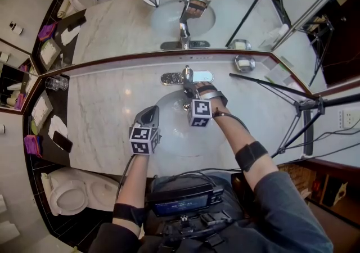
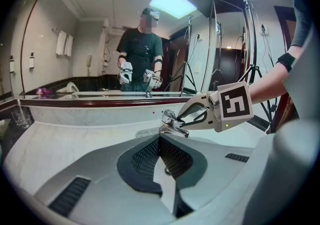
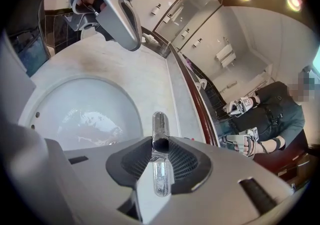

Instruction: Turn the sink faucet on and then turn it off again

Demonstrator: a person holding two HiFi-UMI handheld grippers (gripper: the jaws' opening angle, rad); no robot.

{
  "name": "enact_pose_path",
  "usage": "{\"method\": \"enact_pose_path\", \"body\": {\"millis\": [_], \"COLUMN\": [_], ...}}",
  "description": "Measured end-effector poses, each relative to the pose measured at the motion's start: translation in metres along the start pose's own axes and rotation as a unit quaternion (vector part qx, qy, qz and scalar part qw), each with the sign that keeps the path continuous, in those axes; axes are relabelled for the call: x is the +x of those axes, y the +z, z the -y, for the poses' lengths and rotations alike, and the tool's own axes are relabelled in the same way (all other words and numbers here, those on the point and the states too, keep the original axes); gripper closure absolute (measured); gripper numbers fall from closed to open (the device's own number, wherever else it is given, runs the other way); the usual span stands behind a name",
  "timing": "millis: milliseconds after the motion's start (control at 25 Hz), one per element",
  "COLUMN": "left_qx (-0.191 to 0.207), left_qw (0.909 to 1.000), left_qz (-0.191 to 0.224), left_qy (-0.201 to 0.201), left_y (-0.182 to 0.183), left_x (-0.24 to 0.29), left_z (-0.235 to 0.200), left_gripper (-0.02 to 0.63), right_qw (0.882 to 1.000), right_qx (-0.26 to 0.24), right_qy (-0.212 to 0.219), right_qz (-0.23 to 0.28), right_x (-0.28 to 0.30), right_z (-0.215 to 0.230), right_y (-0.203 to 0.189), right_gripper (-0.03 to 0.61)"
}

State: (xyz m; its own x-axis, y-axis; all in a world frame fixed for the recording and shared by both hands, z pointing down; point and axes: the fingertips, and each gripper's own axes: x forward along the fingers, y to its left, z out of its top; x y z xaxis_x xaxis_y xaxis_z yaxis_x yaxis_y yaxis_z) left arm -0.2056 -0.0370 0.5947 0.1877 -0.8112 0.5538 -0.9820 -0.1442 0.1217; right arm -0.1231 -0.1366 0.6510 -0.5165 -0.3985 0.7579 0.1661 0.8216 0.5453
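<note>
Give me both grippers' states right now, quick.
Left gripper: closed, fingers together, holding nothing.
Right gripper: closed on the shiny chrome faucet handle.

The counter (image 1: 107, 100) is pale marble with faint grey veining. The sink (image 1: 170, 104) is white and the faucet (image 1: 187, 73) shiny chrome. The left hand-held gripper (image 1: 152, 112) and right hand-held gripper (image 1: 191, 87) are light grey, with black-and-white square-marker cubes and dark, fine-meshed pads (image 3: 185, 161). The mirror frame (image 1: 112, 62) is dark red-brown. The toilet (image 1: 67, 195) is white.
</note>
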Motion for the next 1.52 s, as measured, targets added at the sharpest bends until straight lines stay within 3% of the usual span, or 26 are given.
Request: {"method": "enact_pose_path", "body": {"millis": [360, 560, 880, 1240, 1520], "left_qx": [-0.007, 0.000, -0.013, -0.026, -0.025], "left_qw": [0.9999, 0.9998, 0.9993, 0.9982, 0.9979], "left_qz": [0.011, 0.019, 0.035, 0.053, 0.060], "left_qy": [0.008, 0.003, -0.003, -0.001, 0.000], "left_y": [0.002, 0.007, 0.012, 0.017, 0.020], "left_x": [-0.015, -0.025, -0.042, -0.060, -0.068], "left_z": [0.001, 0.009, 0.011, 0.007, 0.008], "left_gripper": [0.612, 0.612, 0.612, 0.612, 0.612], "right_qw": [0.992, 0.973, 0.910, 0.808, 0.787], "right_qx": [0.121, 0.223, 0.402, 0.566, 0.591], "right_qy": [-0.022, -0.046, -0.057, -0.091, -0.105], "right_qz": [0.017, 0.040, 0.078, 0.133, 0.143], "right_x": [-0.038, -0.071, -0.119, -0.161, -0.177], "right_z": [0.008, 0.019, 0.010, -0.005, -0.008], "right_y": [-0.003, -0.011, -0.034, -0.079, -0.092], "right_gripper": [0.457, 0.546, 0.560, 0.560, 0.560]}}
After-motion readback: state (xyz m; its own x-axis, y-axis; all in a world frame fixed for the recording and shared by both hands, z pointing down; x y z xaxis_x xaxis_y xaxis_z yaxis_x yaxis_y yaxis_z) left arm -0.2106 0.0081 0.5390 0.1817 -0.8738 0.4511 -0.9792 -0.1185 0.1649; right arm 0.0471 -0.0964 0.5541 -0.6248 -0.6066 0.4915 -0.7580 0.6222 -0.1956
